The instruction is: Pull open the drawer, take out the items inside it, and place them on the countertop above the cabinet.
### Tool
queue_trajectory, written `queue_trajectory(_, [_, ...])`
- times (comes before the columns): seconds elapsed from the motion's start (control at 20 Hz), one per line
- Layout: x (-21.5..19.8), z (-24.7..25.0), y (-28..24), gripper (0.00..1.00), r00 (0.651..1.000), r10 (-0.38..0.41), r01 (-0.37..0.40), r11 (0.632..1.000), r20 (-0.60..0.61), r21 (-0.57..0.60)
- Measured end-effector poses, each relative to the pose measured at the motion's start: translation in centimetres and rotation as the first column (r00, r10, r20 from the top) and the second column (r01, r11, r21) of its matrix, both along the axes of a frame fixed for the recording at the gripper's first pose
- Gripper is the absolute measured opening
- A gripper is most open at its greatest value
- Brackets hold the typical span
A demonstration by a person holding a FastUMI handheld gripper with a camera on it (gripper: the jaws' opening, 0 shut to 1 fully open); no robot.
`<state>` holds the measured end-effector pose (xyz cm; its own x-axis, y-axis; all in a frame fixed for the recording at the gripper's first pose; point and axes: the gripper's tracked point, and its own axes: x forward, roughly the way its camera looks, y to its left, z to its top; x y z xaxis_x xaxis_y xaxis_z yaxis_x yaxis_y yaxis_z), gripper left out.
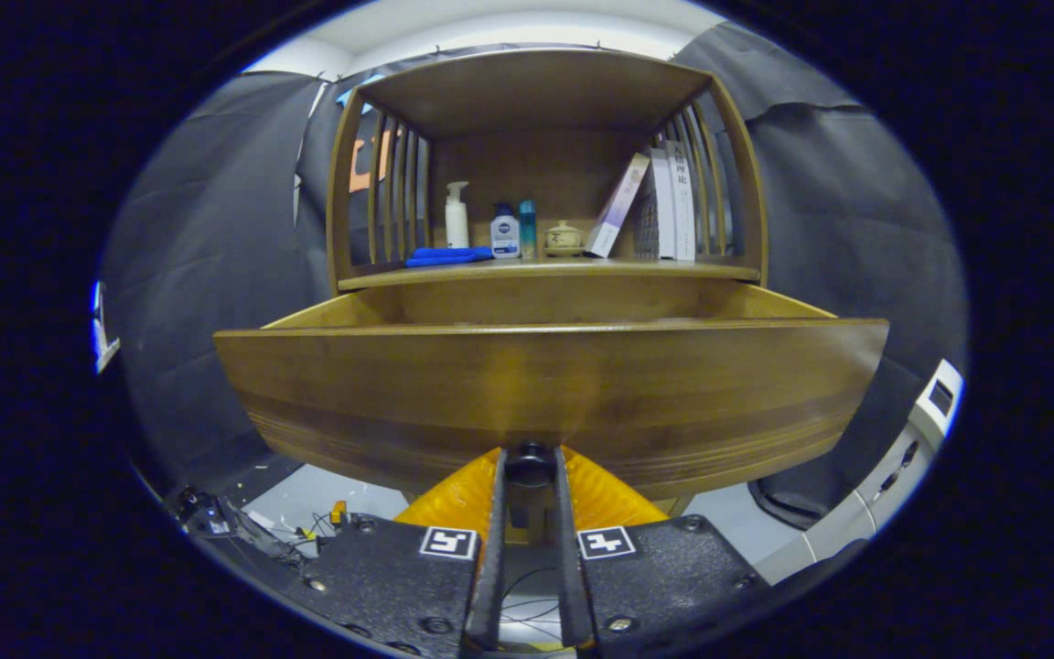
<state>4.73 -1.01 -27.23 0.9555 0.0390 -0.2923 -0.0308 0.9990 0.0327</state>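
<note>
We see our gripper (530, 467) closed down on the small dark knob (530, 462) at the lower middle of the drawer (545, 384), one finger pressing it from each side. The wooden drawer stands pulled out from the cabinet (545, 275) toward us, its front panel just ahead of the fingers; its inside is hidden behind that panel. Above it, on the countertop (573, 269), rest a folded blue cloth (447, 257), a white pump bottle (457, 215), a small white bottle with a blue label (505, 232), a slim teal bottle (528, 225) and a small lidded jar (564, 237). To the right, books (664, 203) lean against the slatted side.
</note>
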Motion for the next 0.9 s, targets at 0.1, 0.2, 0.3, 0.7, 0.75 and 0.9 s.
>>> queue_trajectory(0.1, [-0.5, 0.6, -0.4, 0.43, 1.0, 0.006, -0.006, 1.0, 0.014, -0.009])
queue_trajectory(0.2, [-1.2, 1.9, -0.7, 0.59, 0.999, 0.014, -0.013, 1.0, 0.043, -0.024])
queue_trajectory(0.3, [-1.8, 3.8, -0.8, 0.75, 0.996, 0.022, -0.021, 1.0, 0.084, -0.018])
queue_trajectory(0.7, [0.8, 14.5, -2.9, 1.0, 0.976, 0.015, -0.013, 1.0, 0.216, -0.013])
queue_trajectory(0.75, [1.5, 15.6, -3.2, 1.0, 0.975, 0.013, -0.01, 1.0, 0.221, -0.015])
queue_trajectory(0.9, [4.2, 18.2, -3.3, 1.0, 0.98, 0.017, -0.013, 1.0, 0.2, -0.024])
